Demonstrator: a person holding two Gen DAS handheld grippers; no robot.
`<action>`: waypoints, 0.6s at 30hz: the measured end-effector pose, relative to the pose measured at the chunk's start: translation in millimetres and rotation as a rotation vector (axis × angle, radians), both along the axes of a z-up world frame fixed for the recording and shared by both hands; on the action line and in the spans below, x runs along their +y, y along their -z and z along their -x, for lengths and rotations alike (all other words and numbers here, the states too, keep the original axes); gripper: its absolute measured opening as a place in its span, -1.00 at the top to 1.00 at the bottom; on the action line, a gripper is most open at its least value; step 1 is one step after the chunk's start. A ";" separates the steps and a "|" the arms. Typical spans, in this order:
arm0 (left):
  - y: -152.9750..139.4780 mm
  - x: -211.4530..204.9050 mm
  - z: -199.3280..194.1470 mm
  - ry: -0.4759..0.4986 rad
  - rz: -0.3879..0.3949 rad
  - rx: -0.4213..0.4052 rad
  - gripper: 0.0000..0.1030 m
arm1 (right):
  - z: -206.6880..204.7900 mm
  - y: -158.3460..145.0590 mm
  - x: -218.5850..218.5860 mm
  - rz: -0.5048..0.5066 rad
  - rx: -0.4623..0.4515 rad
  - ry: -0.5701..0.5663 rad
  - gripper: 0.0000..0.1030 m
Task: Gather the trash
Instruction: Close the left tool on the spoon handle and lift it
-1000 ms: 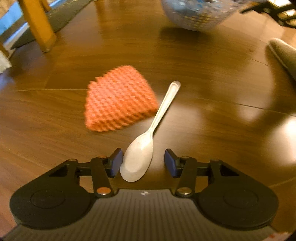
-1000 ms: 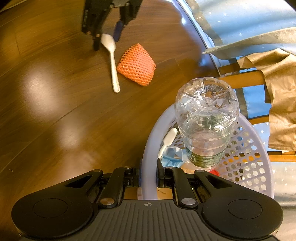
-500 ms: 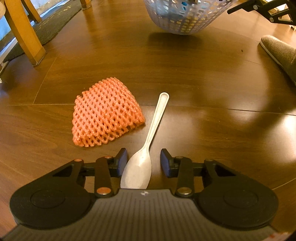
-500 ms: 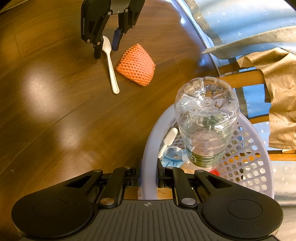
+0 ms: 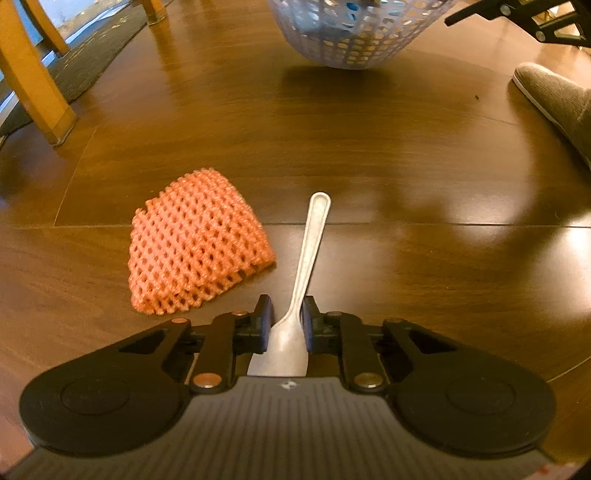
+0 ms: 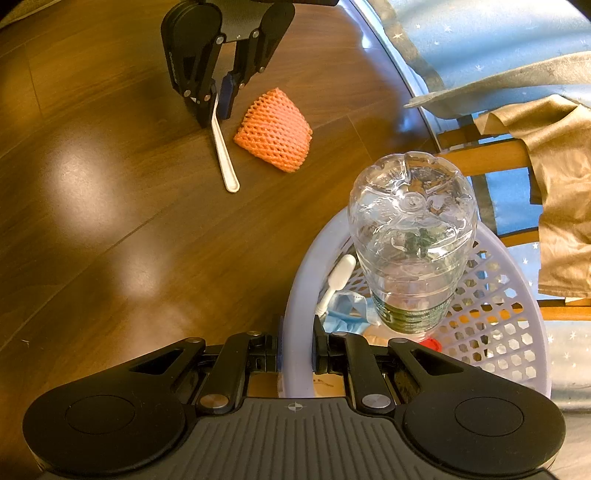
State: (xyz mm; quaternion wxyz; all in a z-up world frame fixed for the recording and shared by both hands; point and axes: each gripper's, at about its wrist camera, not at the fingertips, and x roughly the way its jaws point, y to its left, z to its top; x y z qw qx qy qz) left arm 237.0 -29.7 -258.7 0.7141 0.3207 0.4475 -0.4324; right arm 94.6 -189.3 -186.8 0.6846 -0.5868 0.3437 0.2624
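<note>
A white plastic spoon (image 5: 308, 254) lies on the dark wood floor with its handle pointing away from me. My left gripper (image 5: 287, 315) is shut on the spoon at the neck above its bowl; from the right wrist view the left gripper (image 6: 218, 101) stands over the spoon (image 6: 223, 155). An orange foam net (image 5: 194, 245) lies just left of the spoon, also seen as the orange foam net (image 6: 275, 131). My right gripper (image 6: 295, 347) is shut on the rim of a lavender plastic basket (image 6: 301, 280), which holds a clear plastic bottle (image 6: 412, 236).
The basket (image 5: 354, 33) hangs above the floor ahead of the left gripper. A grey slipper (image 5: 554, 99) is at the right, wooden chair legs (image 5: 33, 77) and a dark mat at the left. In the basket lie blue wrapping, a white stick and a red cap (image 6: 430, 343).
My left gripper closed its fingers from either side of the spoon's bowl onto the spoon's neck. The right gripper and basket stayed still.
</note>
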 end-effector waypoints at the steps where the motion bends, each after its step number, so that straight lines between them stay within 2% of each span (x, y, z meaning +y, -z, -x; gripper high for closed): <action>1: 0.0 -1.5 1.2 0.008 -0.002 0.000 0.78 | -0.1 0.0 0.0 -0.001 0.001 0.001 0.81; 5: -0.1 -7.2 5.8 0.009 -0.003 0.002 0.90 | -0.1 0.0 -0.1 -0.005 0.002 0.003 0.81; 18: -19.7 0.4 14.1 -0.062 0.004 -0.013 0.91 | -1.8 -0.8 -1.1 -0.010 0.003 0.009 0.81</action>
